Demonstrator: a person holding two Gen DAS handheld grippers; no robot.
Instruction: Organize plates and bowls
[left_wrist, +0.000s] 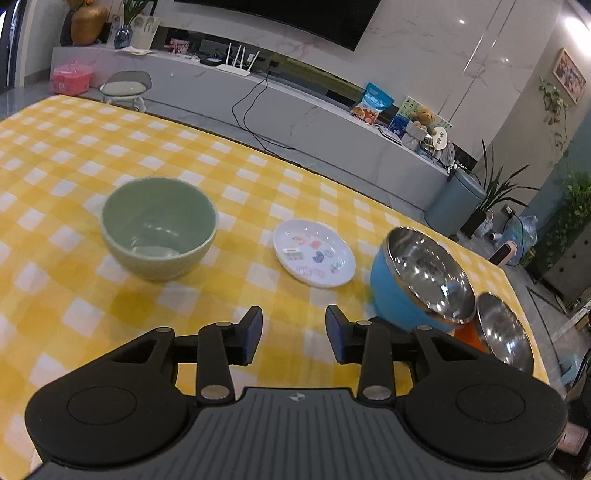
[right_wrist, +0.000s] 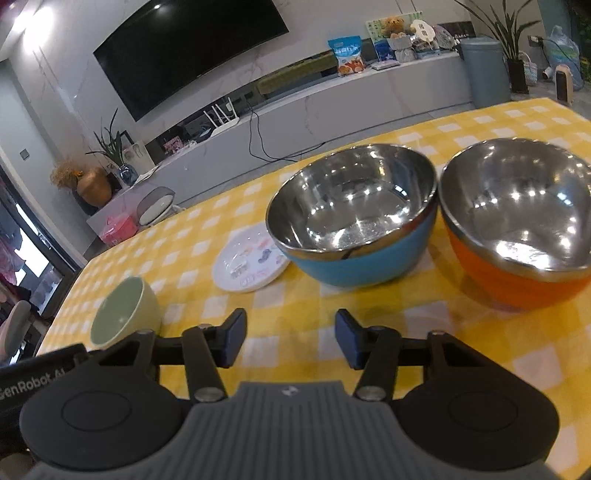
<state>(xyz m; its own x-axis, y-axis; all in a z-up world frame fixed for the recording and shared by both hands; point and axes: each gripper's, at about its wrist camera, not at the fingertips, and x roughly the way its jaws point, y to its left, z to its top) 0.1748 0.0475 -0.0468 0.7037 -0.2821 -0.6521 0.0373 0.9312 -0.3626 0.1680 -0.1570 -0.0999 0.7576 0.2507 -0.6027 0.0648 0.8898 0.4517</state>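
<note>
- Tongs are both hanging apart and empty — left tongs (left_wrist: 294, 334), right tongs (right_wrist: 290, 341) — above the counter (left_wrist: 66, 155).
- Nothing is getting stacked yet; the green bowl (left_wrist: 159, 229), small plate (left_wrist: 314, 253), blue bowl (right_wrist: 351, 218) and orange bowl (right_wrist: 517, 225) are sitting separately, the two steel bowls just beside each other.
- Next move is likely calling for a rim grasp — probably the blue bowl.

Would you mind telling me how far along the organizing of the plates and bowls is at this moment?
Nothing looks done yet: the green bowl, white plate, blue bowl and orange bowl all sit separately on the checkered table, none stacked. Nothing is in hand; the left claw and right claw are both open and empty. All the gathering remains.
</note>
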